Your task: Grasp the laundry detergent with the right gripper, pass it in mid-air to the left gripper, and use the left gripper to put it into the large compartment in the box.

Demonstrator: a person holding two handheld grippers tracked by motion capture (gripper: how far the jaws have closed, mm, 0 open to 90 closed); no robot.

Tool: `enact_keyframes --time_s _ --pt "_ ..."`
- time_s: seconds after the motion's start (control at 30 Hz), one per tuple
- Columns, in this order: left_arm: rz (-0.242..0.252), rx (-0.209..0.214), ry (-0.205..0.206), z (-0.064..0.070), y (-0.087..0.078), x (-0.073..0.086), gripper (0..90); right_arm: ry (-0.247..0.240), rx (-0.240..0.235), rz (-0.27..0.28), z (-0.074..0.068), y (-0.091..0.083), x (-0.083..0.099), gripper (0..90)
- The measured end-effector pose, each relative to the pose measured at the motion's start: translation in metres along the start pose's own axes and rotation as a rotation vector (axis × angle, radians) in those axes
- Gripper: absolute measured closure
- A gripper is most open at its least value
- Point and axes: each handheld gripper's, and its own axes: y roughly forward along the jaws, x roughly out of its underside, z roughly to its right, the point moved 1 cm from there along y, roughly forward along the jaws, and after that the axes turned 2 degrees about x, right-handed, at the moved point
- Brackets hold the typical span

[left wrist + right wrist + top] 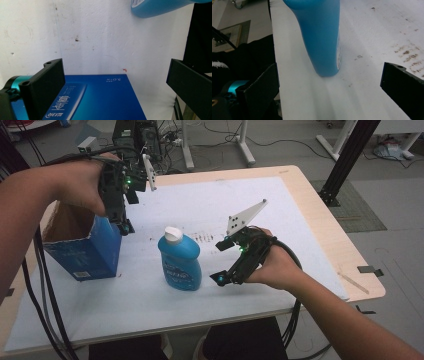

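While the blue bottle [180, 262] stands upright on the white sheet [240, 205] between my two hands, I judge I am at the approach, about to pick it up and put it in the open blue box [87, 252] to its left. My right gripper [220, 265] sits just beside the bottle, jaws wide and empty (nothing touches them yet); next it must slide forward around the body and close. My left gripper [125, 226] hovers over the box's near wall, jaws also spread wide.

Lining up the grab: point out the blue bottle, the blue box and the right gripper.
blue bottle [181, 262], high view, front of its body.
blue box [92, 252], high view, its side wall.
right gripper [222, 262], high view, between its open jaws.
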Motion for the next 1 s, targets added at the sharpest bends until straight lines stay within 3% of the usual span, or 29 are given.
enact_keyframes --time_s 0.33,0.8,1.0 --pt "0.004 -0.003 0.005 0.001 0.000 -0.001 1.7 0.049 0.000 0.102 -0.004 0.023 0.008 1.4" --pt "0.007 -0.007 0.009 0.002 -0.001 -0.001 1.8 0.050 -0.011 0.168 -0.012 0.054 -0.002 1.4" --pt "0.008 -0.009 0.010 0.002 -0.001 -0.001 1.7 0.044 0.013 0.197 -0.016 0.066 -0.003 1.4"
